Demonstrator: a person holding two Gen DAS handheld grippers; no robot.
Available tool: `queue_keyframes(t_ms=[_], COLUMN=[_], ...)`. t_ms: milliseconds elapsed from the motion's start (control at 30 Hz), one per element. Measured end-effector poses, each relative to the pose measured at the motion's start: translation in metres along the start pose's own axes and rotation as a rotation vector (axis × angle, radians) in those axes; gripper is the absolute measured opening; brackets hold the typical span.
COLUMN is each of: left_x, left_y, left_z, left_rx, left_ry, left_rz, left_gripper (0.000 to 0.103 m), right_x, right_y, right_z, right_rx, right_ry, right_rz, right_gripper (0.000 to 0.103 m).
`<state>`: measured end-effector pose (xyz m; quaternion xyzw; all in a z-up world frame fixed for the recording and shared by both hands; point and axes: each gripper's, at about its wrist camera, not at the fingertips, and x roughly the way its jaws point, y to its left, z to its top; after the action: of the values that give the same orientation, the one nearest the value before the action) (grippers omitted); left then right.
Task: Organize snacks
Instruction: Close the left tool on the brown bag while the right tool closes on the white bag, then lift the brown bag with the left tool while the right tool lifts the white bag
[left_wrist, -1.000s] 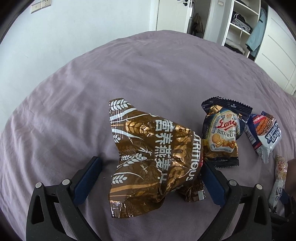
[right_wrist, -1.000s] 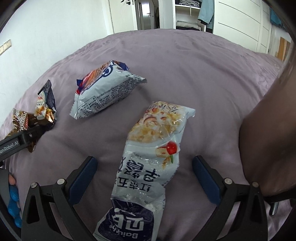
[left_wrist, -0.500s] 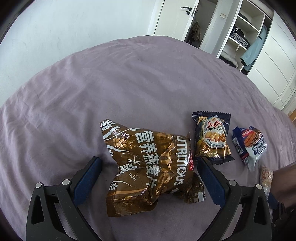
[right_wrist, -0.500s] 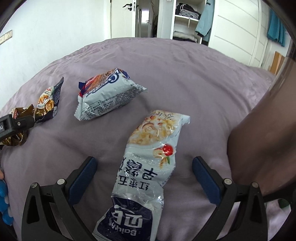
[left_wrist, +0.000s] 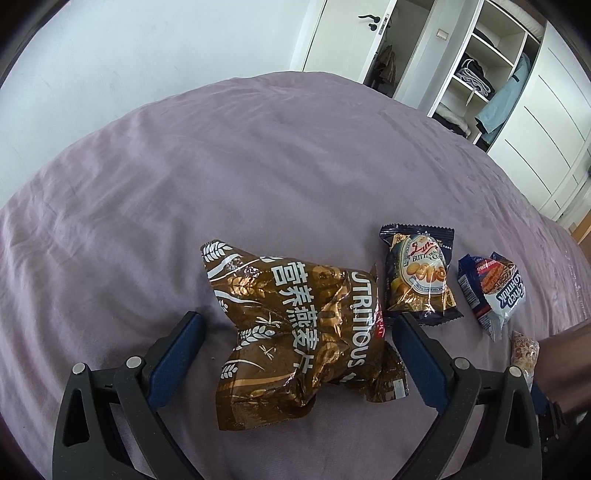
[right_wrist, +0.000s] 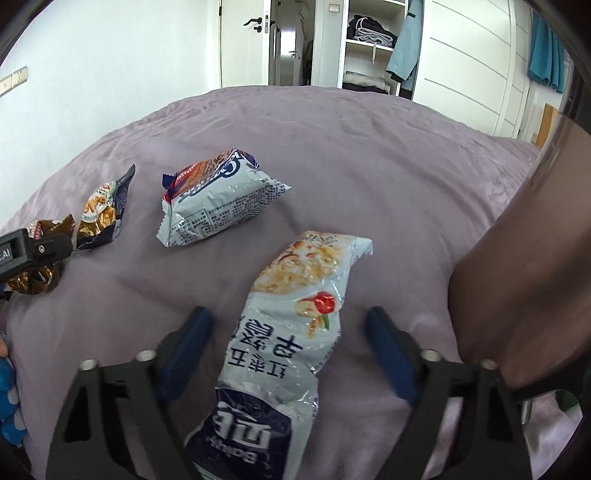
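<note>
Home bedroom: purple-sheeted bed (left_wrist: 258, 166), open wardrobe (left_wrist: 480, 70) w/ folded clothes behind it, white door (right_wrist: 245, 40) beside the wardrobe.

My right tongs (right_wrist: 288, 325) have just been closing in around the pale oat packet (right_wrist: 291, 332), pads not yet touching it.

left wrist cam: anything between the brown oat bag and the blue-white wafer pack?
Yes. In the left wrist view the butter cookie packet lies between the brown oat bag and the blue-white wafer pack, on the purple bedsheet.
</note>
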<state>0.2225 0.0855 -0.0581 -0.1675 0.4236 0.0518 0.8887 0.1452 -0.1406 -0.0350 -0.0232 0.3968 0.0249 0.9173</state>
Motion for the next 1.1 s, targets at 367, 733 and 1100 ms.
queue_keyframes(t_ms=[367, 733, 1100], left_x=[-0.004, -0.007, -0.011], left_y=[-0.005, -0.006, -0.006], left_z=[-0.001, -0.001, -0.001], left_rx=[0.022, 0.025, 0.032], left_ry=[-0.009, -0.012, -0.017], left_rz=[0.000, -0.005, -0.004], left_gripper=[0.085, 0.072, 0.065], right_x=[0.000, 0.000, -0.002], right_y=[0.001, 0.000, 0.003], right_z=[-0.001, -0.001, -0.001], right_rx=[-0.008, -0.005, -0.018], right_ry=[-0.006, -0.010, -0.009], right_rz=[0.038, 0.047, 0.049], right_gripper=[0.050, 0.048, 0.038])
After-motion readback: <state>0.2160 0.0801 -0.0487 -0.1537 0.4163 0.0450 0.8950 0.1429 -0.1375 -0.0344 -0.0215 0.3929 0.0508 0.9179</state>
